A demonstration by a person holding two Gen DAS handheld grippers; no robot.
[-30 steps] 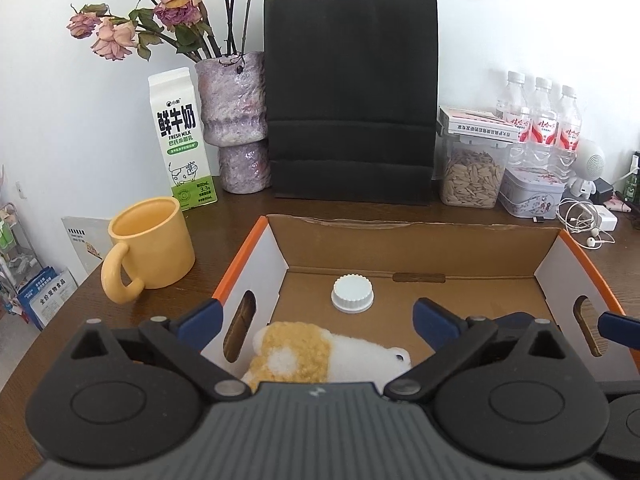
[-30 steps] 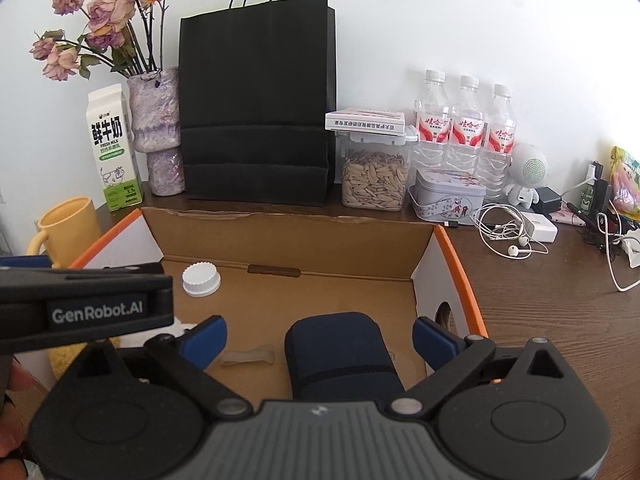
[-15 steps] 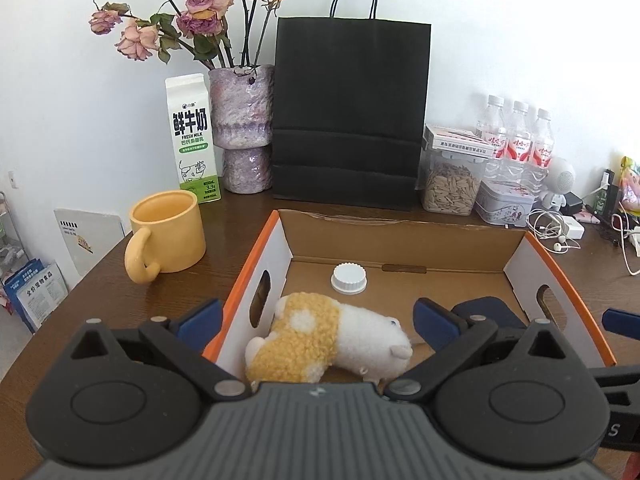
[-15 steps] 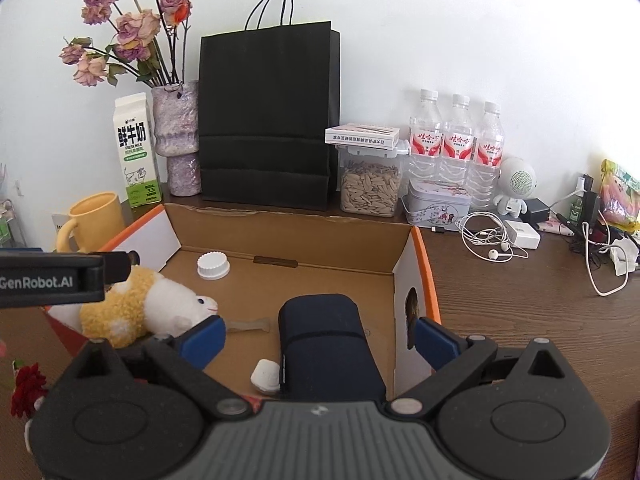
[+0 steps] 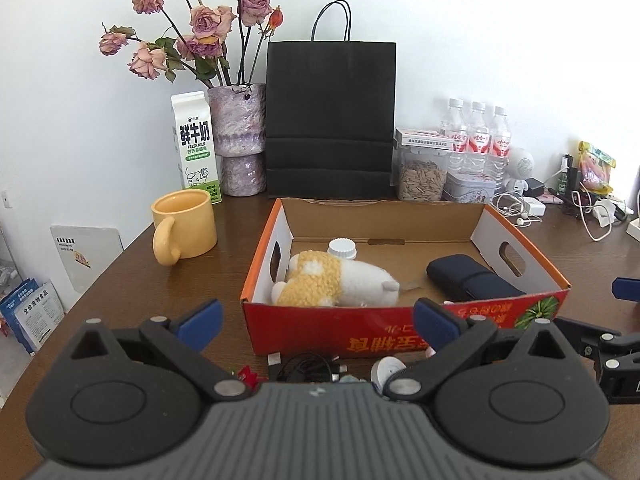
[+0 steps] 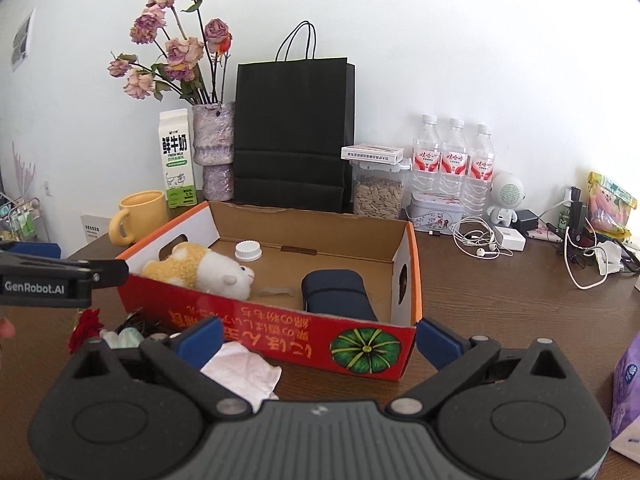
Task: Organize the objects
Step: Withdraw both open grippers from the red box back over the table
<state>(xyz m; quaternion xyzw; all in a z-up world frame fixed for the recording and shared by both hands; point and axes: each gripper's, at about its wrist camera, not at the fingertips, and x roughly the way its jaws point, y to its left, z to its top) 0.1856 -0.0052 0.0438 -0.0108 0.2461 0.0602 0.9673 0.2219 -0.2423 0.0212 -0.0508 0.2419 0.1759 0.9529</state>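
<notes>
Fingers of both grippers gape wide and empty before the cardboard box on the tabletop. A crumpled tissue outside it, between the right fingers, looks light and limp; pinch its bunched middle.

This looks like a home, at a wooden table pushed against a white wall. At the back stand a vase of dried roses, a milk carton, a yellow mug, a black paper bag, a jar of seeds and three water bottles. Earphones, chargers and snack packs lie at the right, as in a lived-in room.
</notes>
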